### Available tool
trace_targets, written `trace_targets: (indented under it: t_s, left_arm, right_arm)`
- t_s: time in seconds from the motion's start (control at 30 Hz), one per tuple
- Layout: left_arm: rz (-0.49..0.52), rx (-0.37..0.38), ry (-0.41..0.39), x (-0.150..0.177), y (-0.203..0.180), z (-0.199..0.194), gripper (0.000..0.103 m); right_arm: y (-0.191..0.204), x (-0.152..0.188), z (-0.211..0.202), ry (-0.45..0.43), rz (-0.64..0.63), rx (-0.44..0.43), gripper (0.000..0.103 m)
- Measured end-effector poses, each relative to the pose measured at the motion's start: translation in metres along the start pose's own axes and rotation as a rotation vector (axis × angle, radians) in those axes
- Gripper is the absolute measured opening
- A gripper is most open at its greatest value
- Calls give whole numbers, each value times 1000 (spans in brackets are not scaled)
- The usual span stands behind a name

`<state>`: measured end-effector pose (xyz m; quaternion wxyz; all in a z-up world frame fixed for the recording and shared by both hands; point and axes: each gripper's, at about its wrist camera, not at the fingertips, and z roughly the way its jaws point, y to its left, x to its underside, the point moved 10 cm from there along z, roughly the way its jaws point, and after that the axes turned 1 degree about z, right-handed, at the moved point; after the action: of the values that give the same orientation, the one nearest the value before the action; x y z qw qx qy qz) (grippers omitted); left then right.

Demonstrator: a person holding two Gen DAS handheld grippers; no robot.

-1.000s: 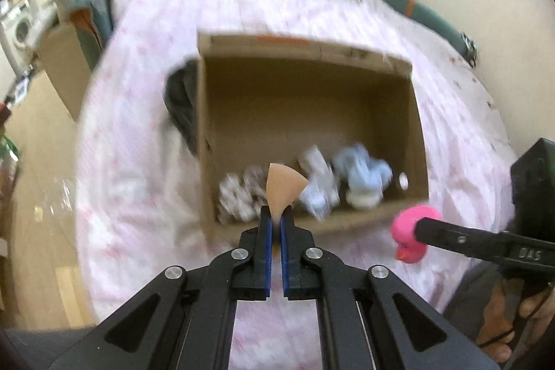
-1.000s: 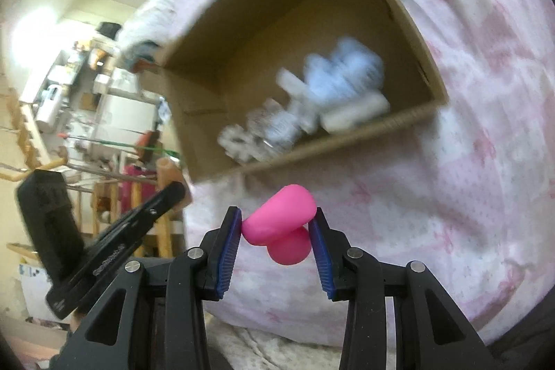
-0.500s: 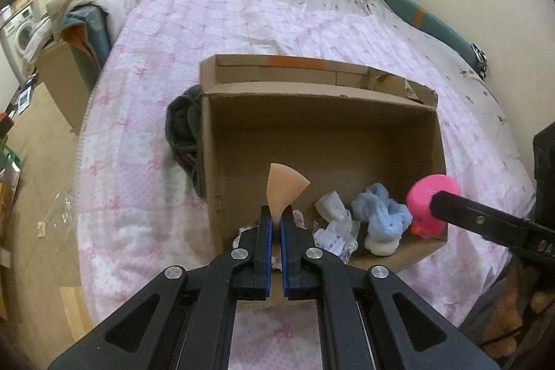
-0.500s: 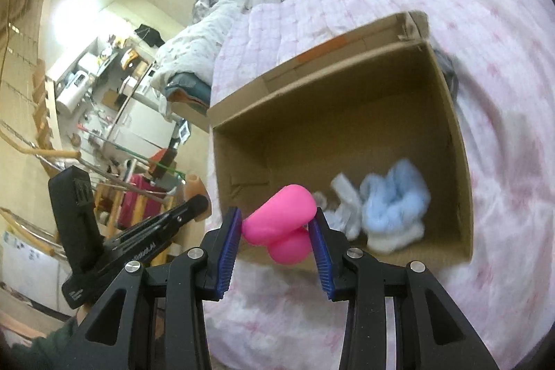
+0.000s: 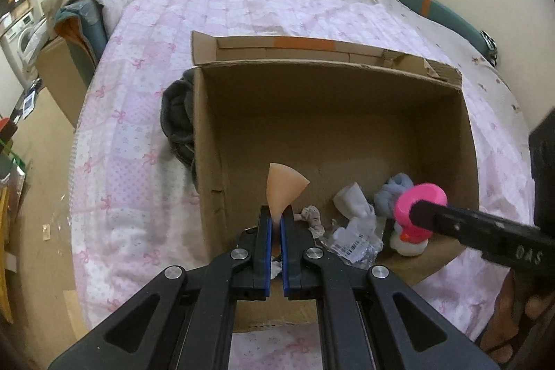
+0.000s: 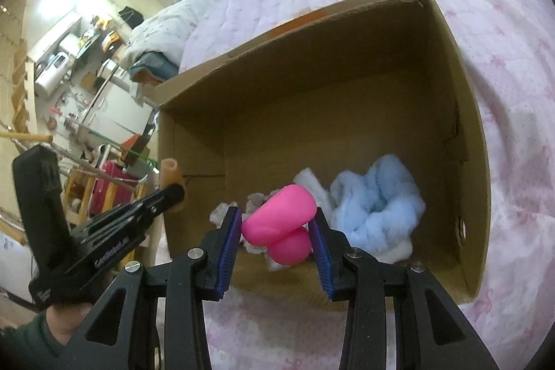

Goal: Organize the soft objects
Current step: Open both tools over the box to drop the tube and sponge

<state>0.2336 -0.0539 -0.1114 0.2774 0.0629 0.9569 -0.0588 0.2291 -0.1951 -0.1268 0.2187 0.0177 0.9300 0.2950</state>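
— on the bed, what's sitting there?

— an open cardboard box (image 5: 333, 113) on the pink quilt (image 5: 145, 113), with a dark bundle of cloth (image 5: 177, 113) pressed against its outer wall on one side.

— anything in the box?

— a fluffy light blue piece (image 6: 378, 200) toward one near corner, something white (image 6: 399, 250) under it, a crumpled clear wrapper with a barcode (image 5: 353, 236) and a small patterned rag (image 5: 312, 217) beside them.

— and the left gripper (image 5: 276, 231)?

— pinched tight on a thin peach, fan-shaped soft piece (image 5: 285, 187). the piece sticks up out of the blue pads, above the near part of the box's inside.

— the right gripper (image 6: 277, 231)?

— clamped on a bright pink rubbery toy (image 6: 279, 219), both blue pads pressing its sides, jaws standing part way apart around it. from the left camera a bit of orange shows at the toy's underside. it hangs over the near edge of the box, just above the blue fluff.

— who's holding them?

— a person; a hand (image 6: 69, 311) in a dark green sleeve (image 6: 27, 345) grips the left handle.
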Motion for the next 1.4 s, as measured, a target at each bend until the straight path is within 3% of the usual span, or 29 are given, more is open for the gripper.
trace_targets:
  t_s: [0.53, 0.67, 0.8, 0.97, 1.0, 1.1, 1.4]
  left_arm:
    - [-13, 34, 45, 8, -9, 11, 6]
    - [-6, 17, 26, 5, -10, 8, 24]
    - [2, 12, 12, 4, -13, 4, 57]
    - [24, 6, -26, -2, -17, -3, 62]
    - [21, 4, -30, -2, -16, -4, 62]
    - [5, -8, -38, -4, -12, -7, 62]
    - [-61, -16, -92, -12, 4, -25, 62]
  right_arm:
    - [-7, -3, 5, 27, 16, 35, 42]
    - [-4, -5, 5, 22, 17, 27, 42]
    - [-6, -8, 2, 2, 21, 30, 42]
    - [-6, -10, -4, -20, 30, 21, 43]
    - [-7, -11, -5, -21, 32, 17, 45]
    - [-7, -14, -9, -42, 42, 13, 72]
    - [-6, -17, -22, -67, 31, 34, 75]
